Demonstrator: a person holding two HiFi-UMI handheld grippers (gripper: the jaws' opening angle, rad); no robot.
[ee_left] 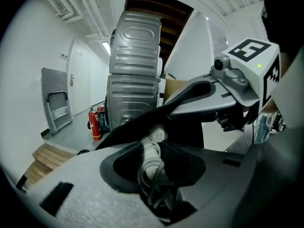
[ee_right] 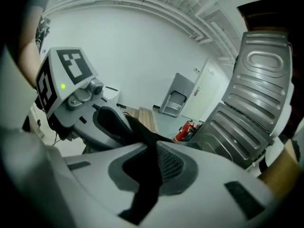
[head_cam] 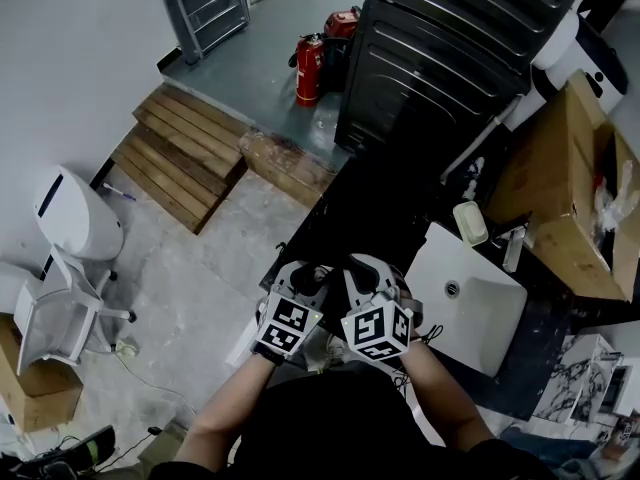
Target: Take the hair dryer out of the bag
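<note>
Low at six o'clock in the head view, both hands hold their tools side by side over the near edge of a black counter (head_cam: pixel 360 208). The left gripper (head_cam: pixel 303 276) and the right gripper (head_cam: pixel 362 270) point toward twelve o'clock, marker cubes facing the camera, tips close together. A white sink (head_cam: pixel 480 313) lies at three o'clock of them and a cardboard box (head_cam: pixel 560 183) at two o'clock. A ribbed dark metal cabinet (head_cam: pixel 450 38) stands at twelve to one. On the floor at eleven a red fire extinguisher (head_cam: pixel 309 68) stands beyond a wooden pallet (head_cam: pixel 185 153), and a white chair (head_cam: pixel 60 268) sits at nine. Against the dark counter the bag cannot be made out in this view. In the left gripper view, the jaws stand partly apart and the hair dryer (ee_left: pixel 153 151) — a white body with its cable wound round it — stands upright in the gap between them. Whether the pads touch it I cannot tell. The black bag (ee_left: pixel 135 125) shows as a band of fabric just behind the dryer's top, running from eight o'clock up to two o'clock, where the right gripper holds it. In the right gripper view, the jaws are closed on a fold of that black fabric. The fold hangs between the pads toward six o'clock and stretches away to ten o'clock, toward the left gripper under its marker cube.
</note>
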